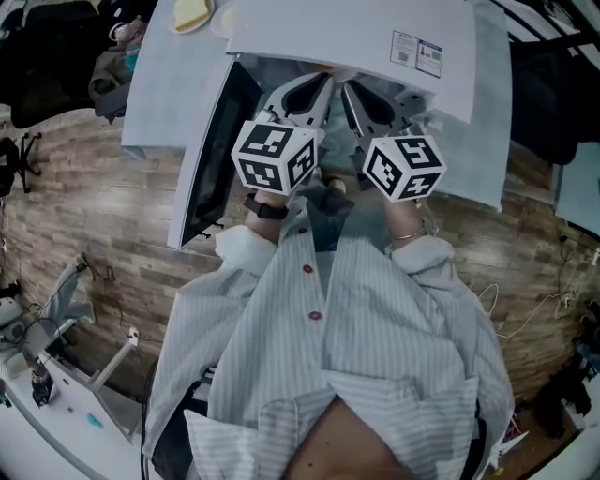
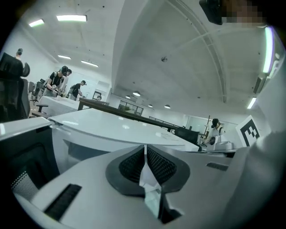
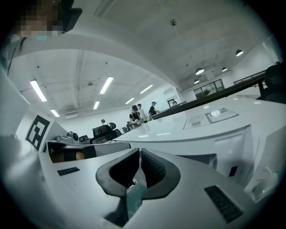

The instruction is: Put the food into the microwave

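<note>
Wood-plank flooring [image 1: 84,211] surrounds the microwave [image 1: 356,37], whose door [image 1: 214,141] stands wide to receive the load. The left gripper [image 2: 145,154] is clamped on a thin white edge [image 2: 149,185] and the right gripper [image 3: 139,163] on a thin greenish edge [image 3: 134,197]. They sit side by side before the opening, probably sharing one load. The food itself is hidden, likely beneath them.

The pale desk [image 1: 150,98] stands on a wood-pattern floor [image 1: 84,220]. On it sits a white microwave [image 1: 356,37], door [image 1: 211,155] swung open leftward; beside it, a plate [image 1: 187,28] of yellowish food [image 1: 192,11].
</note>
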